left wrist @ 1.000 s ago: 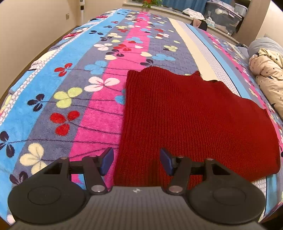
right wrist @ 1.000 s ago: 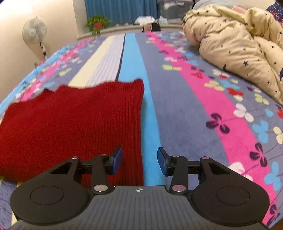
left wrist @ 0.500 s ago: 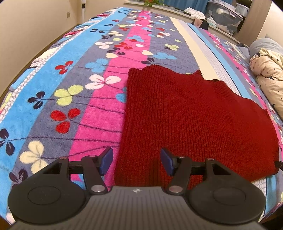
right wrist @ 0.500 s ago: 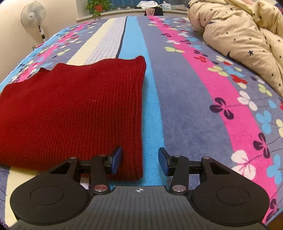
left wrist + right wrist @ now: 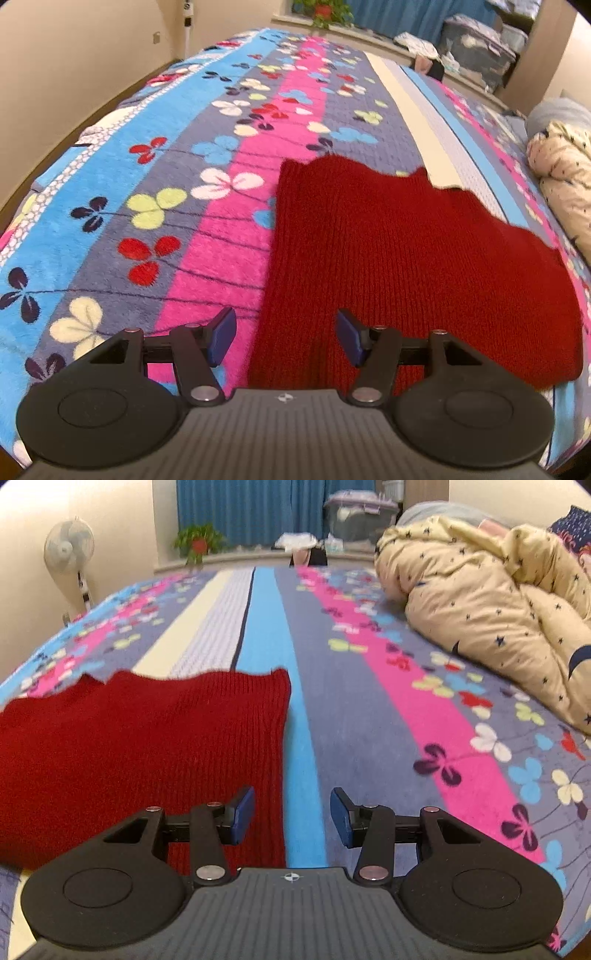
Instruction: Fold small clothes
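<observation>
A dark red knitted garment [image 5: 406, 258] lies flat on the striped flowered bedspread [image 5: 166, 192]. My left gripper [image 5: 284, 339] is open and empty, over the garment's near left corner. In the right wrist view the garment [image 5: 147, 746] fills the left side. My right gripper [image 5: 291, 819] is open and empty, over the garment's near right edge, its left finger above the knit and its right finger above the blue stripe.
A cream star-patterned duvet [image 5: 498, 616] is bunched at the right of the bed. A fan [image 5: 68, 550], a potted plant [image 5: 197, 542] and a storage box [image 5: 356, 515] stand beyond the far edge. A wall [image 5: 74, 55] runs along the left.
Both grippers have tilted up slightly, so more of the room's far end shows. The garment lies as before and both grippers stay open.
</observation>
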Available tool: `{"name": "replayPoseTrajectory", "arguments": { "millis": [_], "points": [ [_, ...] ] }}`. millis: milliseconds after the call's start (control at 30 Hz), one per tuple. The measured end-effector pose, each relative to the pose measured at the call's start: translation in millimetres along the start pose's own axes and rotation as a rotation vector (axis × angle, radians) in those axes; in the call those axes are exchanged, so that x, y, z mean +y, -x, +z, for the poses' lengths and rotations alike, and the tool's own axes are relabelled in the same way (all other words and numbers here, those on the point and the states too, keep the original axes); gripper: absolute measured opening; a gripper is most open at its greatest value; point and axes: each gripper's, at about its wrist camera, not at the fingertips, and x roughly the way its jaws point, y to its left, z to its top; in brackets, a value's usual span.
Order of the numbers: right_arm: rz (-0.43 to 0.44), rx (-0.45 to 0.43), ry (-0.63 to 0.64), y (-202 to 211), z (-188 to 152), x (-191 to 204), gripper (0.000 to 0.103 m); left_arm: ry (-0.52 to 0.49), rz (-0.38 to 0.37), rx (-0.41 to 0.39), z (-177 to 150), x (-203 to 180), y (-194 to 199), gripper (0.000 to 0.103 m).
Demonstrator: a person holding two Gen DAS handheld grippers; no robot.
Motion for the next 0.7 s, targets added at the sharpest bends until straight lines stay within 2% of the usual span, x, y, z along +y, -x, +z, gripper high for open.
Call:
{"name": "replayPoseTrajectory", "arguments": {
  "millis": [33, 100, 233, 333, 500, 700],
  "points": [
    [-0.001, -0.013, 0.01, 2, 1, 2, 0.045, 0.01, 0.0, -0.009, 1, 1, 2, 0.065],
    [-0.003, -0.032, 0.03, 4, 2, 6, 0.032, 0.03, -0.003, -0.026, 4, 4, 6, 0.065],
    [0.012, -0.062, 0.059, 8, 4, 19, 0.029, 0.057, 0.013, -0.074, 7, 13, 17, 0.065],
    [0.023, -0.081, 0.094, 11, 3, 35, 0.025, 0.075, 0.04, -0.148, 10, 25, 34, 0.065],
    [0.064, -0.098, 0.146, 15, -2, 70, 0.006, 0.12, 0.068, -0.253, 13, 48, 63, 0.065],
    [0.14, -0.094, 0.196, 18, -14, 120, 0.006, 0.114, 0.066, -0.309, 11, 68, 84, 0.065]
  ]
}}
